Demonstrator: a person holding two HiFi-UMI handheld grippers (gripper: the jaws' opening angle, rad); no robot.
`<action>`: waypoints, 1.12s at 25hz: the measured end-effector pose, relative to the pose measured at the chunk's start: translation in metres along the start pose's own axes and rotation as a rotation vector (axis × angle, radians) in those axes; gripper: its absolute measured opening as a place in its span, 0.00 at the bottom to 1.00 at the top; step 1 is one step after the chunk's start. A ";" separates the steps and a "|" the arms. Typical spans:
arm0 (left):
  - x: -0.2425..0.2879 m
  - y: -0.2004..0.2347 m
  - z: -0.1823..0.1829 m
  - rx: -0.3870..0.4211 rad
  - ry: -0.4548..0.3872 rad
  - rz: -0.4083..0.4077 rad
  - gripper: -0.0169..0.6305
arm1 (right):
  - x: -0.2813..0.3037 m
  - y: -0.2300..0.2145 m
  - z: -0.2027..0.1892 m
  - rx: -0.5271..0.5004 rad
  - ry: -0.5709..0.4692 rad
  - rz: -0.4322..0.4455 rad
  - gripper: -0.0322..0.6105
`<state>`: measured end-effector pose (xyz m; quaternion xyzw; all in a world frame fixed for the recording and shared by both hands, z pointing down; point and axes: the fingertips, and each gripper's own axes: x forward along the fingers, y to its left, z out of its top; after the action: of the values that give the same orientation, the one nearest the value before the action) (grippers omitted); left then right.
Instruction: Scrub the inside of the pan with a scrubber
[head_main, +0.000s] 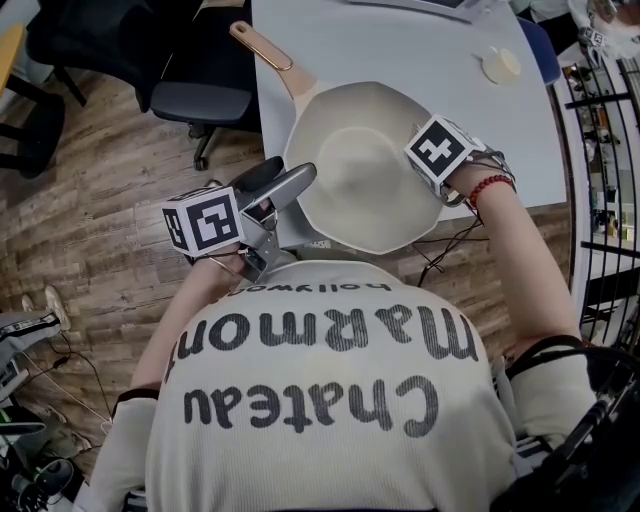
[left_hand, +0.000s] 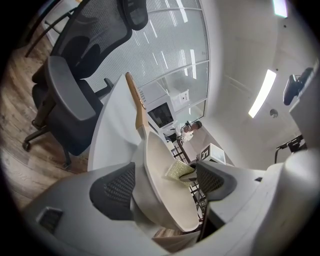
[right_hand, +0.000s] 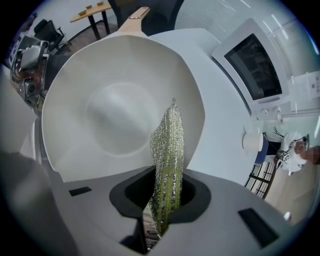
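The pan (head_main: 355, 170) lies at the near edge of the bench (head_main: 400, 50), with its handle (head_main: 262, 48) pointing far left. The left hand-held gripper (left_hand: 167, 184) is clamped on the pan's near-left rim, one jaw outside the wall and one inside. The right hand-held gripper (right_hand: 167, 196) pinches a green scrubber (right_hand: 167, 150) edge-on, at the pan's right inner wall.
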<state>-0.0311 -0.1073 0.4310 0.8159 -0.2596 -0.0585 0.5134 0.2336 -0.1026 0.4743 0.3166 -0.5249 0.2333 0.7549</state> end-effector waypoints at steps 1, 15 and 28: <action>-0.001 0.000 -0.001 -0.005 0.003 0.000 0.60 | 0.001 0.006 0.001 0.016 -0.015 0.040 0.14; 0.001 -0.002 -0.014 -0.091 0.018 -0.038 0.60 | -0.095 0.204 0.084 0.391 -0.307 1.348 0.14; 0.005 -0.002 -0.017 -0.121 0.003 -0.018 0.60 | -0.082 0.212 0.073 0.376 -0.270 1.312 0.14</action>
<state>-0.0198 -0.0954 0.4380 0.7857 -0.2474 -0.0774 0.5616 0.0136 -0.0104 0.4645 0.0856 -0.6476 0.6870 0.3183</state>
